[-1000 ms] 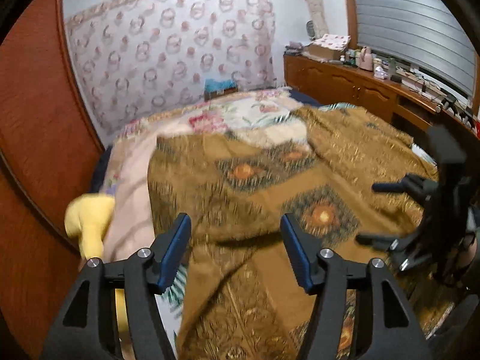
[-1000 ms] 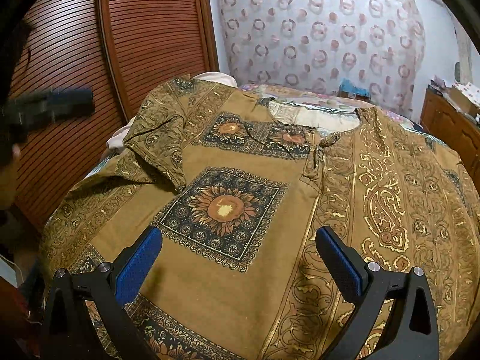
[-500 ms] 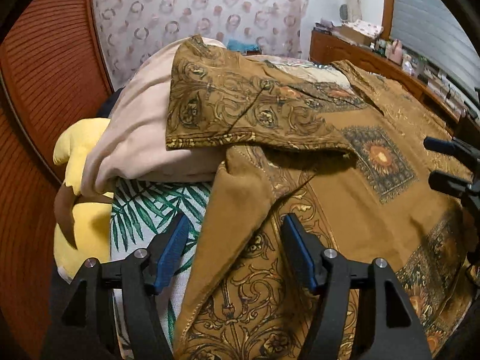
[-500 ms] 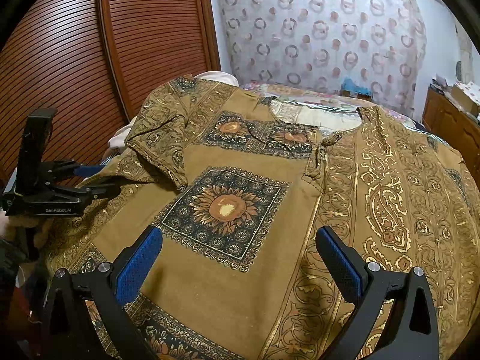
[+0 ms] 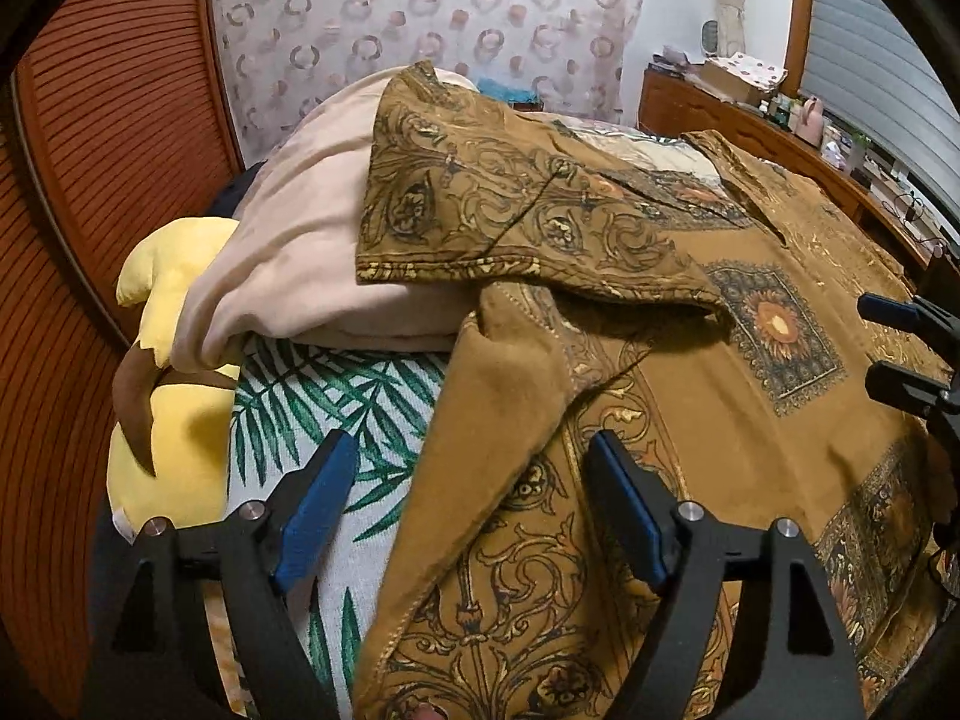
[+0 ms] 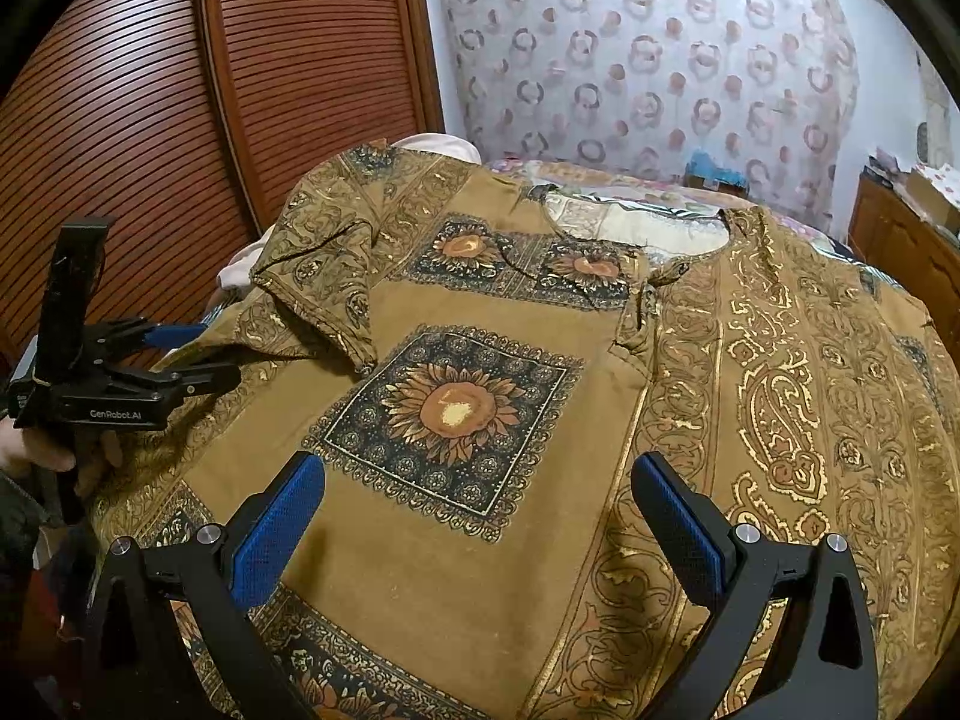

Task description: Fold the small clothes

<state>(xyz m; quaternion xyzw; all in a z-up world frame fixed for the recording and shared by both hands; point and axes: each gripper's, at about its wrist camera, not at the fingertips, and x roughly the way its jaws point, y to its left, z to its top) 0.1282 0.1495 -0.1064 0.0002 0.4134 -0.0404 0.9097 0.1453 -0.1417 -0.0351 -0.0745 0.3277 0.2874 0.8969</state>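
A brown and gold patterned top [image 6: 480, 408] with sunflower squares lies spread face up on the bed; it also shows in the left wrist view [image 5: 690, 408]. Its left sleeve [image 5: 510, 222] is folded in over the body. My left gripper [image 5: 474, 492] is open and empty, low at the garment's left side edge, which passes between its fingers; it shows from the side in the right wrist view [image 6: 192, 354]. My right gripper [image 6: 480, 510] is open and empty above the lower front of the top; it appears at the right edge of the left wrist view [image 5: 888, 342].
A pale pink blanket [image 5: 288, 240] and a yellow plush toy [image 5: 174, 396] lie at the bed's left side on a leaf-print sheet [image 5: 336, 396]. A slatted wooden door [image 6: 180, 120] stands left. A wooden cabinet [image 5: 750, 126] with clutter runs along the right.
My left gripper has swung down and left to the garment's left edge, and has edged closer in the last half second. My right gripper has stayed still.
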